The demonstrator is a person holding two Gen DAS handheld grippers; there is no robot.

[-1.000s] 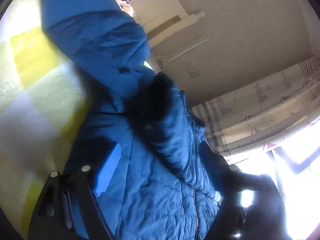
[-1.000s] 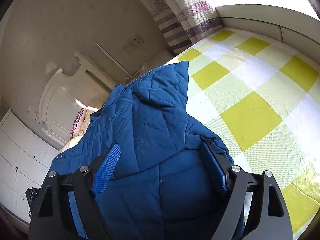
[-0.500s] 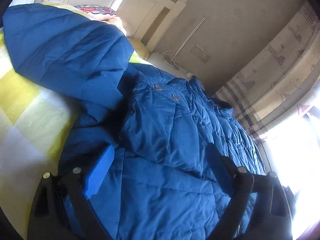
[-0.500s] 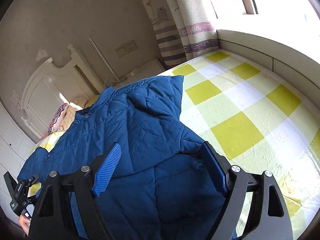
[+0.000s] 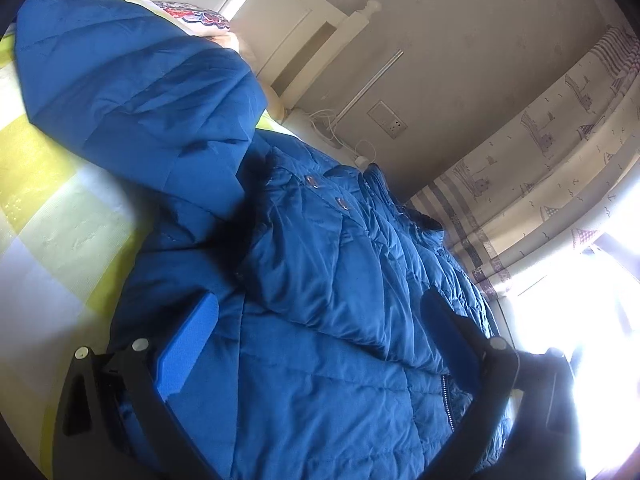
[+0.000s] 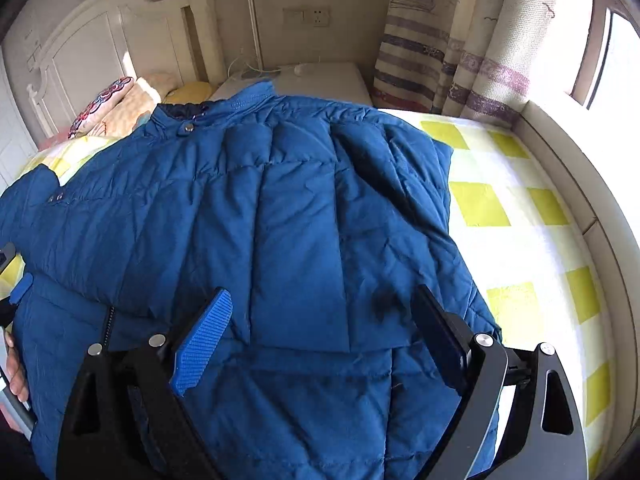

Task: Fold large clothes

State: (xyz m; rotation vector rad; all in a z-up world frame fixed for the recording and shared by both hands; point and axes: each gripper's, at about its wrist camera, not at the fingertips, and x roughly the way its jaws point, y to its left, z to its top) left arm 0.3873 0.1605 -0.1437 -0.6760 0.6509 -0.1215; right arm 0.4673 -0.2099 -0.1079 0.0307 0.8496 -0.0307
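A large blue quilted puffer jacket point(image 6: 288, 216) lies spread on the bed, collar toward the headboard, one side folded over the body. It fills the left wrist view point(image 5: 320, 280) too, its sleeve point(image 5: 132, 92) lying out to the upper left. My right gripper point(image 6: 320, 320) is open just above the jacket's lower part, holding nothing. My left gripper point(image 5: 320, 328) is open above the jacket near its zipper point(image 5: 446, 400). The left gripper's edge and a hand show at the far left of the right wrist view point(image 6: 10, 296).
The bed has a yellow, green and white checked cover point(image 6: 520, 216). Patterned pillows point(image 6: 108, 108) and a white headboard point(image 6: 100, 40) are at the far end. A white nightstand point(image 6: 312, 80), striped curtains point(image 6: 460, 40) and a bright window point(image 6: 616, 60) are on the right.
Both grippers have pulled back and tilted level over the jacket. The folded side now lies flat on the body. The sleeve lies farther out to the left.
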